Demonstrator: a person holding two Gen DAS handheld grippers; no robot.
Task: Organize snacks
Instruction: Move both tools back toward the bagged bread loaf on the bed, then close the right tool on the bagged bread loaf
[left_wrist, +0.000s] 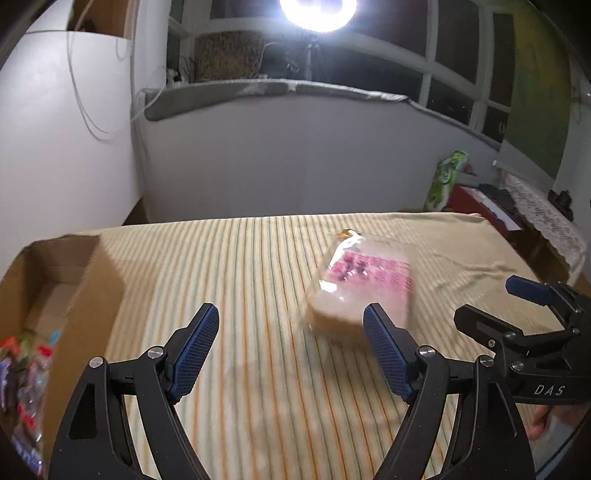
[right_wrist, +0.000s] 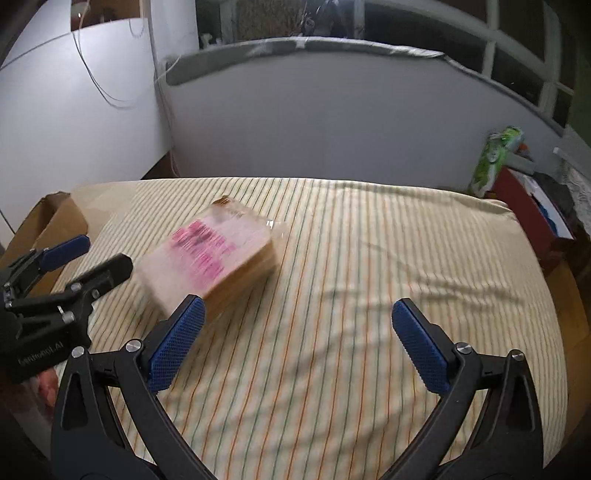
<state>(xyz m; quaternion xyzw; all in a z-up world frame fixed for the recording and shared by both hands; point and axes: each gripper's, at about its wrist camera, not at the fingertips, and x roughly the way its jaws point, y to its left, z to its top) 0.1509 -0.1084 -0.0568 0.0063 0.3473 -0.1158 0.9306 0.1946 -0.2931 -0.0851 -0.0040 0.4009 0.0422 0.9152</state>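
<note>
A clear bag of biscuits with pink print (left_wrist: 364, 284) lies on the striped cloth of the table (left_wrist: 258, 369); it also shows in the right wrist view (right_wrist: 218, 254). My left gripper (left_wrist: 291, 350) is open and empty, just short of the bag, its right finger beside the bag's near end. My right gripper (right_wrist: 295, 339) is open and empty, to the right of the bag. A cardboard box (left_wrist: 88, 306) at the left holds several wrapped snacks (left_wrist: 22, 373). The left gripper shows in the right wrist view (right_wrist: 88, 254), and the right gripper in the left wrist view (left_wrist: 495, 299).
A grey wall and window sill lie behind the table. A green package (left_wrist: 445, 181) and a red box (right_wrist: 532, 214) stand off the table's far right. The box's edge shows at the left (right_wrist: 48, 221).
</note>
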